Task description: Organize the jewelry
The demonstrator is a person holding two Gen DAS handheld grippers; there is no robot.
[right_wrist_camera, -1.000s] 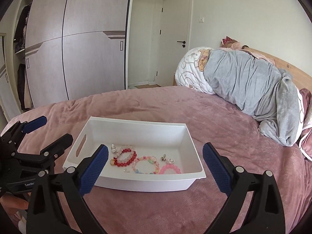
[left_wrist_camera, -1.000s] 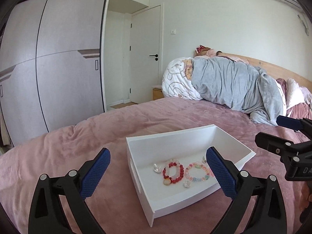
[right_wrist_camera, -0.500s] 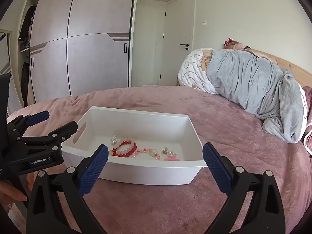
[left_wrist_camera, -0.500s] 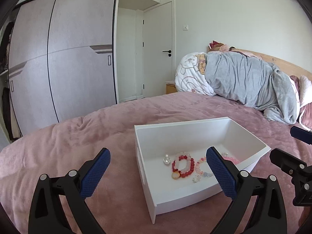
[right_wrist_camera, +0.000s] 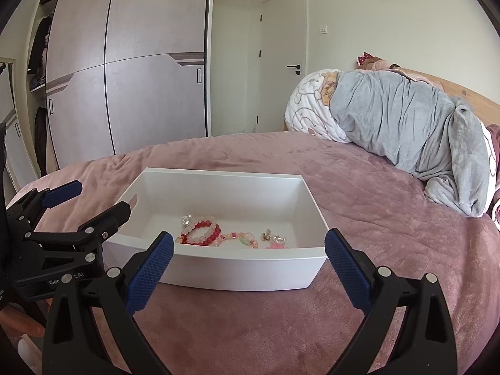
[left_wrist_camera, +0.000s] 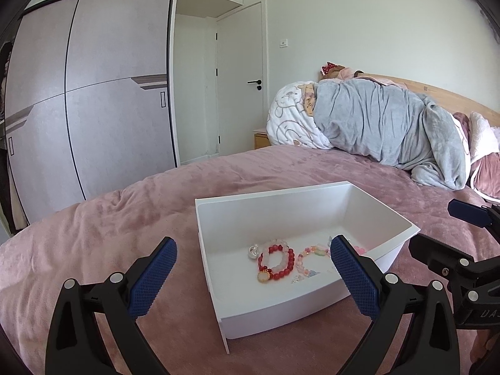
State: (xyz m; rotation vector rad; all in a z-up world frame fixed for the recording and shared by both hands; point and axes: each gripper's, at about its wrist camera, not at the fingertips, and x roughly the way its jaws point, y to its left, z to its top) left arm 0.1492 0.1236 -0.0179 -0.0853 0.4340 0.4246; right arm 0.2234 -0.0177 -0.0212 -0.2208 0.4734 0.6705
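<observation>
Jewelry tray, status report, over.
Both grippers, left and right, open, empty, short of the tray. Red bead bracelet and other pieces lie inside. Nothing blocking.

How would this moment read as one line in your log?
left hand-held gripper: open, empty | right hand-held gripper: open, empty | bracelets: in white bin | bin: on bed

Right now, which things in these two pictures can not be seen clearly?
- Left wrist view: the left gripper's right finger covers part of the pastel bracelet in the white bin.
- Right wrist view: the bin's near wall hides its floor in front of the red bracelet.
- Small clear pieces: too small to identify.
</observation>
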